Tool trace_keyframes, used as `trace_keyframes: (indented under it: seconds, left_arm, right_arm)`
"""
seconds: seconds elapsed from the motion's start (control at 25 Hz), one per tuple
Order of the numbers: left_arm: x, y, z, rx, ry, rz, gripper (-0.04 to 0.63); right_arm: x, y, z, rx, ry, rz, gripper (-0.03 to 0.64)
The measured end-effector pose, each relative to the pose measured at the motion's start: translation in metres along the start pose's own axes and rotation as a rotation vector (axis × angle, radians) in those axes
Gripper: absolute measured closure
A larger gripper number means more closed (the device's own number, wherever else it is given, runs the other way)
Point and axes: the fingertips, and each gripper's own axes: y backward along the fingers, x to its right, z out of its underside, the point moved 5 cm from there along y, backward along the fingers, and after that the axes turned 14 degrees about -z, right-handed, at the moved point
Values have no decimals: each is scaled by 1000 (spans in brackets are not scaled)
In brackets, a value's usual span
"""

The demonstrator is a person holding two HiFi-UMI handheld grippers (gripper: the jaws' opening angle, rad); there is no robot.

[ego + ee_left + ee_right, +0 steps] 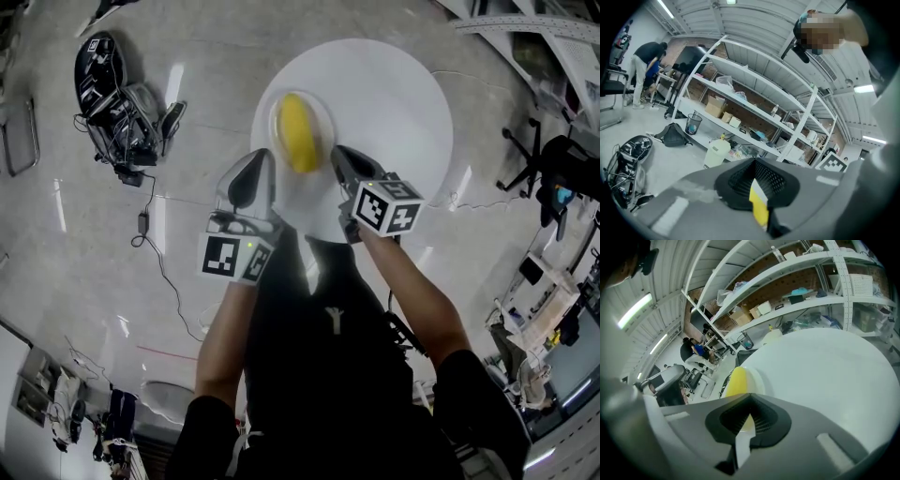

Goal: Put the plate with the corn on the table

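desk [394, 103]: 1, upper centre | plate [324, 114]: 1 | corn [298, 131]: 1 cob | gripper: 2, mid-frame, left gripper [251, 176] and right gripper [343, 167] | marker cube: 2, left cube [234, 255] and right cube [386, 204]

No legible text or labels anywhere.

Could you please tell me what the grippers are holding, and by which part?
Both hold the plate carrying the corn by its rim: the left gripper on its left edge, the right gripper on its right edge.
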Motion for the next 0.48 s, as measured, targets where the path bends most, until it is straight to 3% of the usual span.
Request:
trace_keyframes:
  seconds: [0.48]
  left_arm:
    - [33, 27, -29, 44, -19, -2, 594]
  right_arm:
    - [-41, 27, -27, 45, 59, -57, 607]
